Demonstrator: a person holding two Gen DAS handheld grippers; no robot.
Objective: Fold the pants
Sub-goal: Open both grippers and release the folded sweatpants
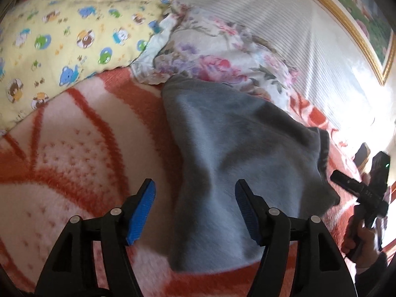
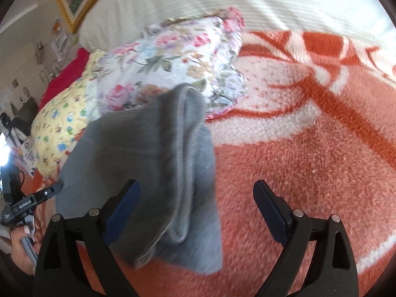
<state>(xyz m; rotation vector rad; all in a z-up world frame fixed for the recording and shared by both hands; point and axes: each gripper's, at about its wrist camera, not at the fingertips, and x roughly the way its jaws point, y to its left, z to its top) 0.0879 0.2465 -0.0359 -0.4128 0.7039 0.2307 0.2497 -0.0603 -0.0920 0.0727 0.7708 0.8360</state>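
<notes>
Grey pants (image 1: 235,148) lie folded in a bundle on an orange and white blanket (image 1: 74,153). My left gripper (image 1: 195,210) is open, its blue pads apart, just above the bundle's near left edge. In the right wrist view the pants (image 2: 153,173) show a doubled-over top layer with a hem. My right gripper (image 2: 195,212) is open above the bundle's right edge, holding nothing. The right gripper also shows in the left wrist view (image 1: 366,193), the left gripper in the right wrist view (image 2: 32,203).
A yellow cartoon-print pillow (image 1: 69,39) and a floral pillow (image 1: 222,54) lie behind the pants. A white striped headboard cushion (image 1: 284,24) and a gold-framed picture (image 1: 358,24) stand at the back. The blanket (image 2: 309,160) stretches to the right.
</notes>
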